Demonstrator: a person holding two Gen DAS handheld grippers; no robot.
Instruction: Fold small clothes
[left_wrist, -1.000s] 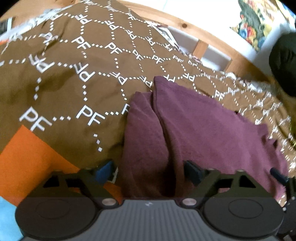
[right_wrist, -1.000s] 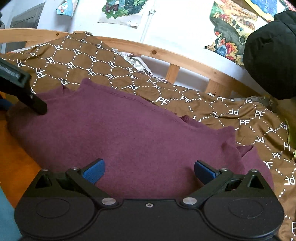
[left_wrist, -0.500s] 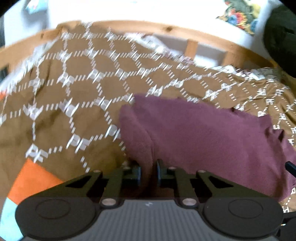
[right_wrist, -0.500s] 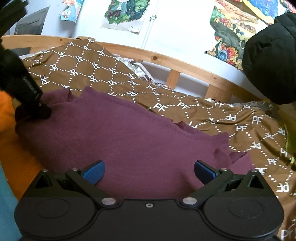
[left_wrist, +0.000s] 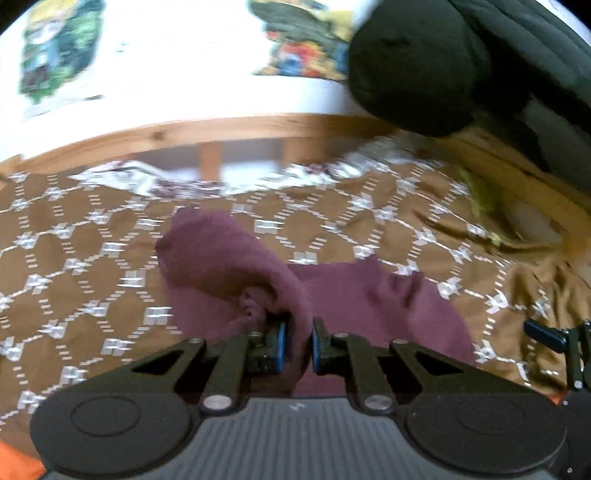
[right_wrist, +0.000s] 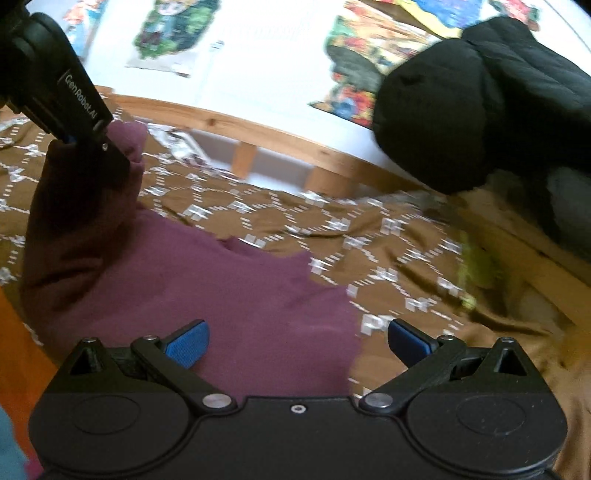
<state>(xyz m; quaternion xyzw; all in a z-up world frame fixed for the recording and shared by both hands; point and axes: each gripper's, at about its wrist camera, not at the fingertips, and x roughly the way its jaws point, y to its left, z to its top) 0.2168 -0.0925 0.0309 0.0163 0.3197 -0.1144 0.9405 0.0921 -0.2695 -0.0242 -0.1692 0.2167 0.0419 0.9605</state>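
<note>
A maroon garment (left_wrist: 369, 299) lies on a brown patterned bedspread (left_wrist: 74, 258). My left gripper (left_wrist: 297, 332) is shut on a fold of the garment's left edge, and the cloth bulges up over the fingers. In the right wrist view the left gripper (right_wrist: 107, 147) holds that edge lifted at the upper left, so the garment (right_wrist: 229, 295) hangs from it and drapes down onto the bed. My right gripper (right_wrist: 297, 338) stands open low over the garment's near right part, its blue pads (right_wrist: 188, 343) wide apart with nothing pinched. One of its fingers (left_wrist: 543, 336) shows at the right in the left wrist view.
A wooden bed rail (right_wrist: 280, 136) runs along the far side under a white wall with colourful posters (right_wrist: 354, 74). A black padded jacket (right_wrist: 480, 103) hangs at the upper right. Orange fabric (right_wrist: 14, 350) lies at the left; something yellow-green (right_wrist: 472, 273) sits near the right rail.
The left gripper closed on the garment's left edge, then lifted it and carried it to the right, folding the cloth over. The right gripper stayed open and shifted towards the right.
</note>
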